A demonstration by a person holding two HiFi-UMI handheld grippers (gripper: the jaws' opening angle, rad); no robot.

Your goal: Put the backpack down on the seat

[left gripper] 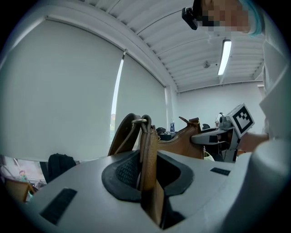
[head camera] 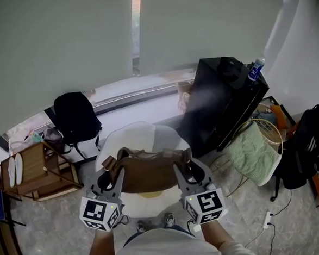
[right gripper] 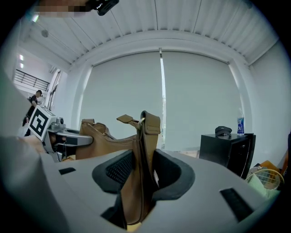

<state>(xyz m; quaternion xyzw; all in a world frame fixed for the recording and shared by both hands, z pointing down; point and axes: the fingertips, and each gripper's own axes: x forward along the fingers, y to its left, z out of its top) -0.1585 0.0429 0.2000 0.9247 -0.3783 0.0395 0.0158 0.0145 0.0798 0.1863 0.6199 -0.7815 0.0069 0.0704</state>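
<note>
pale speckled floor [head camera: 42,236] lies beneath us. we hold the brown backpack [head camera: 149,174] over the white seat [head camera: 143,133], our left gripper [head camera: 109,174] and right gripper [head camera: 185,166] each clamped on a strap end. farther off, a black bag [head camera: 76,118] leans below the blinds [head camera: 55,44].

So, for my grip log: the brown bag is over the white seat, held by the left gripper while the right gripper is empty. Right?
Not quite. The right gripper is not empty: the right gripper view shows its jaws closed on one end of the brown bag. The left gripper holds the other end, and the bag is over the white seat.
</note>
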